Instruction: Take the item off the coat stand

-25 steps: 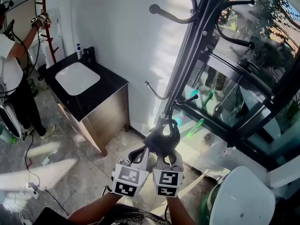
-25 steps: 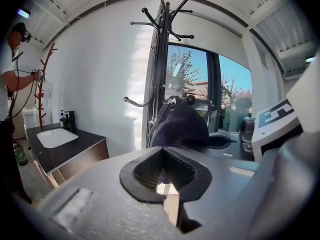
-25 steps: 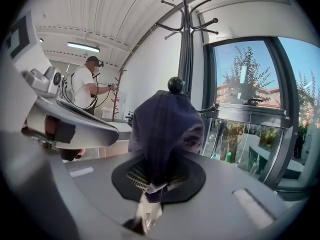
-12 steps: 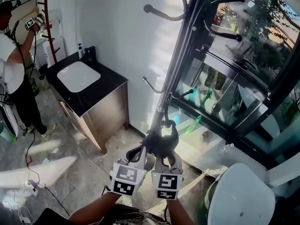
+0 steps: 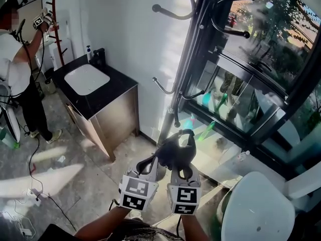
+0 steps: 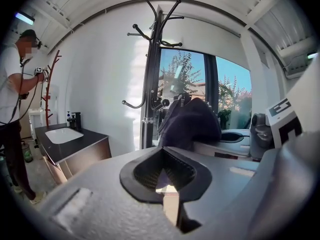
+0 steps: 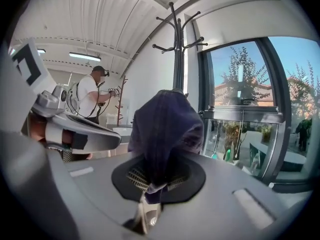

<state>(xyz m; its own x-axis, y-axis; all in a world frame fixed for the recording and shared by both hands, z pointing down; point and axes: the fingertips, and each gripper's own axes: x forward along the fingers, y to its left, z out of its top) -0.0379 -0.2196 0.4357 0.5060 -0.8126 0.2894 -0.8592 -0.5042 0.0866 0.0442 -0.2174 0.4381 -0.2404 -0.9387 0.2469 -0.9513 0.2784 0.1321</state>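
The item is a dark navy cap. It hangs in front of me, just below the low hooks of the black coat stand; I cannot tell whether it still touches a hook. My right gripper is shut on the cap's cloth, which bunches up between the pads. My left gripper sits right beside it on the left, shut with nothing in it. The left gripper view shows the cap just right of the stand's pole. The stand rises behind the cap in the right gripper view.
A dark cabinet with a white sink stands left of the stand. A person works at a red stand in the far left corner. A glass window wall lies behind the stand, a white round seat at lower right. Cables lie on the floor.
Both grippers and the cap have shifted slightly down and to the right, away from the stand's pole. The cap stays in the right gripper.
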